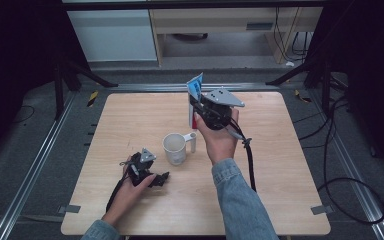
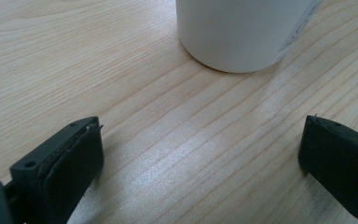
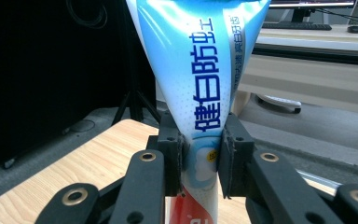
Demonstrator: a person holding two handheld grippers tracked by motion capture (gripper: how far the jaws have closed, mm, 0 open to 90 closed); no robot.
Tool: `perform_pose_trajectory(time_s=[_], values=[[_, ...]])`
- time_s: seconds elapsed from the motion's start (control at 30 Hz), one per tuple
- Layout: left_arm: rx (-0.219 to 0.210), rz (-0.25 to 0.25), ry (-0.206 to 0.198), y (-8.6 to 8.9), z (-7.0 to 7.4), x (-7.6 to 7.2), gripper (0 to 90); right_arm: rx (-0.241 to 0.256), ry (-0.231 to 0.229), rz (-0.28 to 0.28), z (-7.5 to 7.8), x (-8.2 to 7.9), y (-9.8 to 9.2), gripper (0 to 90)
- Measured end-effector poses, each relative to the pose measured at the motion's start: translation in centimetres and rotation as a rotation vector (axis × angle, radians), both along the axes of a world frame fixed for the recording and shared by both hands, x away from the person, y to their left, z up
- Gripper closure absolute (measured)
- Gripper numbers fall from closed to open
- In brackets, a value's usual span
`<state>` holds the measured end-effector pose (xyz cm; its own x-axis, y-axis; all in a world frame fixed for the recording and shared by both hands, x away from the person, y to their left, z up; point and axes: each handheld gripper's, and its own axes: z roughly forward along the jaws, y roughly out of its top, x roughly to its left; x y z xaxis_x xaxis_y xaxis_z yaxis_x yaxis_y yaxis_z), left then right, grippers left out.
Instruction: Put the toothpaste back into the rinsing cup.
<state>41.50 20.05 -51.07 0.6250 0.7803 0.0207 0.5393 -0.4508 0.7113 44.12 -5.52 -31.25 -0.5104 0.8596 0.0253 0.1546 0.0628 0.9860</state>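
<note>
A white mug (image 1: 175, 147) stands upright near the middle of the wooden table (image 1: 130, 115); its lower wall (image 2: 237, 32) fills the top of the left gripper view. My left gripper (image 1: 161, 178) rests low on the table just in front and left of the mug, open, its jaws wide apart with bare wood between them. My right gripper (image 1: 196, 104) is held above the table behind the mug, shut on a blue and white toothpaste tube (image 3: 200, 88). The tube (image 1: 195, 90) stands upright with its flat end up and its white cap end (image 1: 193, 145) down beside the mug's handle.
Black cables (image 1: 340, 165) trail over the floor on the right. Metal rails (image 1: 40, 150) run along both sides of the table. Tripod legs (image 1: 75, 75) stand at the back left, and a pale desk (image 1: 220, 25) lies beyond the table.
</note>
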Motion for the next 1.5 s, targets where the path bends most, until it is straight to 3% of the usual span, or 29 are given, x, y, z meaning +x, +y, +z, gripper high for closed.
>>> perform_pose_trajectory(time_s=[0.43, 0.53, 1.17, 1.5], values=[[0.000, 0.000, 0.000, 0.0, 0.0, 0.0, 0.0, 0.047, 0.011, 0.014, -0.3, 0.0, 0.8, 73.6], [0.000, 0.000, -0.001, 0.0, 0.0, 0.0, 0.0, 0.076, 0.024, 0.026, -0.4, 0.2, 1.0, 73.6], [0.003, -0.001, -0.002, 0.0, 0.0, 0.0, 0.0, 0.077, 0.032, 0.046, -0.6, 0.3, 1.9, 73.5], [0.003, -0.001, -0.002, 0.0, 0.0, 0.0, 0.0, 0.062, 0.007, 0.044, -0.8, -0.1, 3.0, 73.5]])
